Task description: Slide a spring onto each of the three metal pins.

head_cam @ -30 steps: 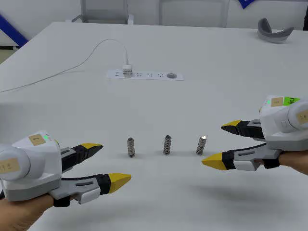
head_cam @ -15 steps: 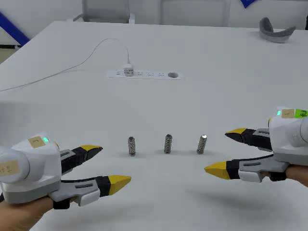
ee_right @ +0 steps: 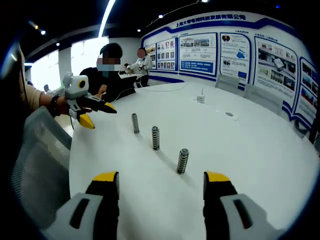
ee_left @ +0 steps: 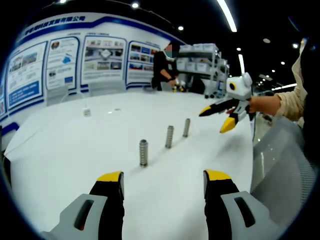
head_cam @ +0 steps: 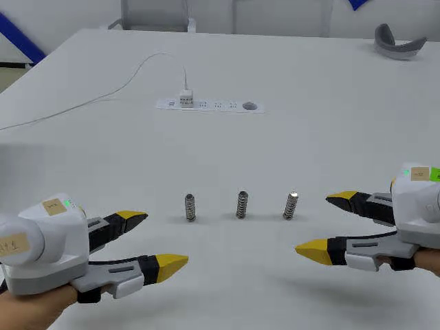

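Three pins stand in a row on the desk. They are the left pin, the middle pin and the right pin. Each has a spring around it. The left claw is left of the row and nearer the person. The right claw is just right of the right pin. Far behind the row lies a power strip. A plug sits in its left part. A cable runs off to the left. A curved band lies at the far right.

Head view looks down from the near side; both gripper views sit low, facing inward, sharing the pins.
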`<state>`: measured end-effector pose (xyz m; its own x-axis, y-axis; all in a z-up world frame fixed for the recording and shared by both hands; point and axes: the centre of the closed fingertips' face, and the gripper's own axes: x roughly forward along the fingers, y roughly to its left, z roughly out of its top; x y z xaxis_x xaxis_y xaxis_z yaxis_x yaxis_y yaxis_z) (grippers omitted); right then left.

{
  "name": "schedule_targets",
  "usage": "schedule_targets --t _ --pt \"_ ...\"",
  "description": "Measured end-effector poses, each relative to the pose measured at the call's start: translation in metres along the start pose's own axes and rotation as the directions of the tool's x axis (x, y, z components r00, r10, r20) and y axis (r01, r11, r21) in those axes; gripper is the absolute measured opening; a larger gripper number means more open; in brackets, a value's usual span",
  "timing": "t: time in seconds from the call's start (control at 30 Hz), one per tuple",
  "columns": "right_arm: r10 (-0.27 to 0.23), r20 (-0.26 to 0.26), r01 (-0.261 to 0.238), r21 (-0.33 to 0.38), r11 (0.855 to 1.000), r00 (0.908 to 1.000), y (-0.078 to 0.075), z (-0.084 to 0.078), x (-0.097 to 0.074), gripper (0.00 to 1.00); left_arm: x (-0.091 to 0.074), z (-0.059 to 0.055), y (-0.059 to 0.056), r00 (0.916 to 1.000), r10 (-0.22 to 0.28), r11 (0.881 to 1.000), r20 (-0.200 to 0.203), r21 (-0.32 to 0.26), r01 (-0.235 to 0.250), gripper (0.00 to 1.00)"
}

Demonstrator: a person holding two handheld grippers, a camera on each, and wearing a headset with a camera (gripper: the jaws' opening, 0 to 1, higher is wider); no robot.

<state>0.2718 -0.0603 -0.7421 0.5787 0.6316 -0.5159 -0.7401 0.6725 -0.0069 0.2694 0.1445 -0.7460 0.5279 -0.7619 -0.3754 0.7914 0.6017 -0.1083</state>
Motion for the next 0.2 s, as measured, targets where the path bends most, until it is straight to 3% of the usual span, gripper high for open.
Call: schedule_targets --t 0.2 --pt "-0.005 0.011 0.005 0.009 1.0 0.9999 0.0035 0.0 -0.0023 0.7 -0.0003 -0.0008 0.0003 1.0 0.003 1.0 -0.002 -0.001 -0.003 0.65"
